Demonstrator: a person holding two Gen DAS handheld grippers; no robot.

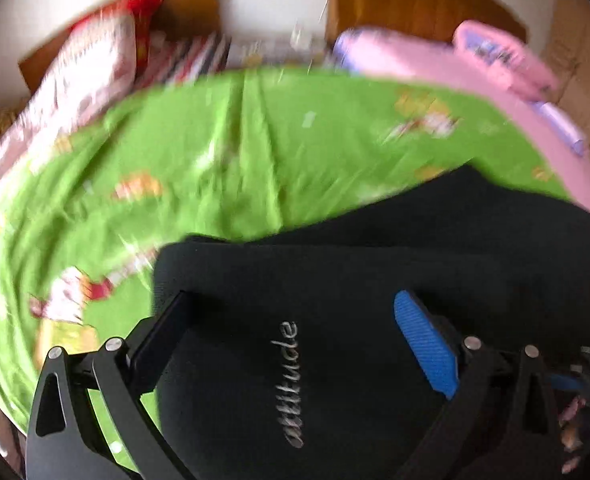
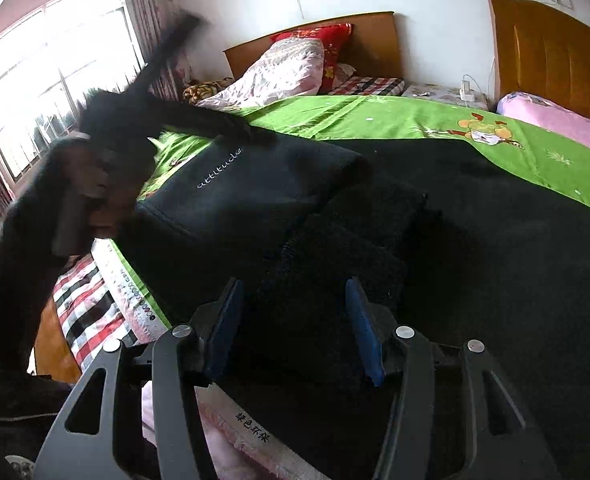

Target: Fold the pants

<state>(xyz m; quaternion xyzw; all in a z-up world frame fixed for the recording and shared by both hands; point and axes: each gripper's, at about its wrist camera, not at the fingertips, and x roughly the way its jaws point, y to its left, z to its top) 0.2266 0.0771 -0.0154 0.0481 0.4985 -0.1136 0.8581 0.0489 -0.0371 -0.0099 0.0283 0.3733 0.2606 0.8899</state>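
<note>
Black pants (image 2: 475,216) with the word "attitude" stitched on them lie on a bed under a green cartoon sheet (image 2: 375,116). In the left wrist view the pants (image 1: 335,280) fill the lower middle. My left gripper (image 1: 291,320) is open, its fingers spread wide over the folded end with the lettering. In the right wrist view the left gripper (image 2: 251,132) touches the folded part, blurred. My right gripper (image 2: 295,308) is open, its blue-padded fingers (image 2: 365,332) on either side of a thick fold of the black fabric at the near edge.
A pink quilt (image 2: 555,120) and a wooden headboard (image 2: 551,52) stand at the right. A second bed with a floral pillow (image 2: 283,68) and a red pillow (image 2: 331,48) lies behind. A window (image 2: 51,64) is at the left. A checked sheet (image 2: 91,312) hangs at the bed's near left edge.
</note>
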